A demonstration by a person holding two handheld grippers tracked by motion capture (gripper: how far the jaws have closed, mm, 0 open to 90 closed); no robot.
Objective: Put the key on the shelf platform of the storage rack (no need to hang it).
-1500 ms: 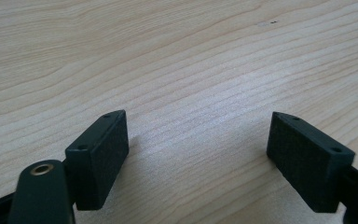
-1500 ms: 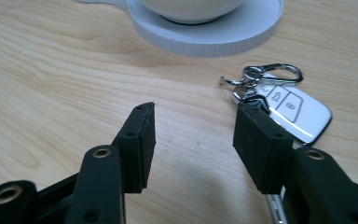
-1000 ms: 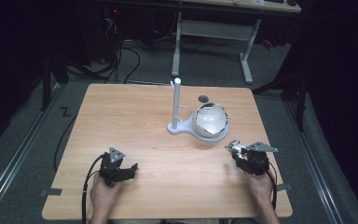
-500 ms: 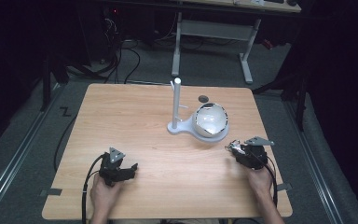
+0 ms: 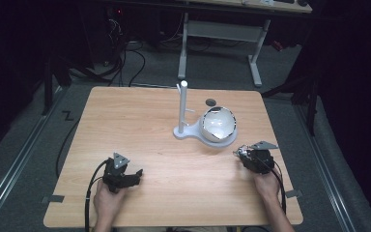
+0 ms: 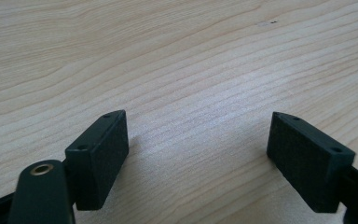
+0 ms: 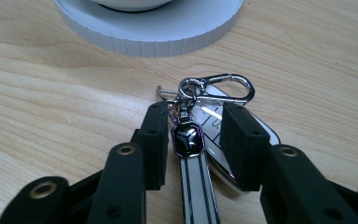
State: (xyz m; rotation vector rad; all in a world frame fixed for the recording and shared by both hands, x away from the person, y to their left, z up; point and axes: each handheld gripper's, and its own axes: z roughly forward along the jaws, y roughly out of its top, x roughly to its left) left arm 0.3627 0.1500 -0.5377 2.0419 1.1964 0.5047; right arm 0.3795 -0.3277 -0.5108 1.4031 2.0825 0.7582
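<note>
High view: left gripper (image 5: 134, 175) near-left on the table (image 5: 140, 125), right gripper (image 5: 237, 153) near-right by the white stand (image 5: 189, 126). Left gripper view: jaws spread wide, nothing between. Right gripper view: jaws just closing around the car key fob (image 7: 200, 140); contact looks likely, hard to confirm.

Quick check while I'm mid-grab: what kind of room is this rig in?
Likely a lab or workshop test station: a bare wooden table on grey floor, cables trailing behind it, and another bench frame in the dark background. No household furnishings in sight.
</note>
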